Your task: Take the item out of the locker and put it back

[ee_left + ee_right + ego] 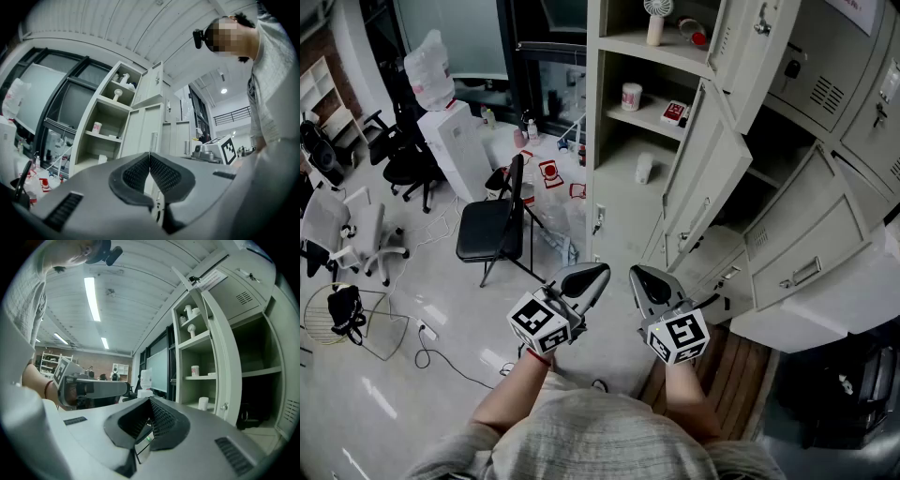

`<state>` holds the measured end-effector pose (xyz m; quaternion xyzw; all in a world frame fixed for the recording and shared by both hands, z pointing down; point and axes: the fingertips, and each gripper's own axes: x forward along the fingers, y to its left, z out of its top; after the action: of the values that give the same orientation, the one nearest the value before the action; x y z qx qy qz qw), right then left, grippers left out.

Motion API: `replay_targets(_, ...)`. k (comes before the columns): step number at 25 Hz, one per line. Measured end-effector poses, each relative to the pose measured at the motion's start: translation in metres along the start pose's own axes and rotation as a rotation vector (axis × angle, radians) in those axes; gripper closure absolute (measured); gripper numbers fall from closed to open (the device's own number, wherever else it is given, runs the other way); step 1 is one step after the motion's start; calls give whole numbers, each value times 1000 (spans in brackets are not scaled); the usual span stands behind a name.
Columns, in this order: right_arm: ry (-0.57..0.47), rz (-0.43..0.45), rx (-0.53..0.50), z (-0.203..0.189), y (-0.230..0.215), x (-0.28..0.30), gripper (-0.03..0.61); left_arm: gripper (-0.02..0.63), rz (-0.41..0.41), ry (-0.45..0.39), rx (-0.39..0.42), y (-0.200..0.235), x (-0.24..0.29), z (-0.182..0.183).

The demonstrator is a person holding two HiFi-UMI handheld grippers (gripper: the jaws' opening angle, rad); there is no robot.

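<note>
The open locker [619,202] stands ahead with its door [709,178] swung out to the right. On its shelves I see a small fan [657,18], a white cup with red print [631,97], a red and white box [674,113] and a small white bottle [644,169]. My left gripper [592,276] and right gripper [642,279] hang side by side in front of the locker's base, well short of the shelves. Both are shut with nothing between the pads. The cup [96,127] and bottle [203,403] also show in the gripper views.
A black folding chair [492,228] stands left of the locker. Behind it is a water dispenser [457,145], with bottles and clutter on the floor. Office chairs [403,159] and a cable [431,352] lie further left. More locker doors [811,253] hang open at the right.
</note>
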<state>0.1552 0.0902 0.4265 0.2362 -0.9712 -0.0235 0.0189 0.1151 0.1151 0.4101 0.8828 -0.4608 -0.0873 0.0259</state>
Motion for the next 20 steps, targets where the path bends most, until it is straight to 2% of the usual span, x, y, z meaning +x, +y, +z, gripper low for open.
replay_targets(13,-14,-11,-12,6,5,4,555,606,-11,2,-1,3,-5,0)
replay_targets(20,-53,10,46,8,5,10,552,604,-15,13,3,11,-4,-3)
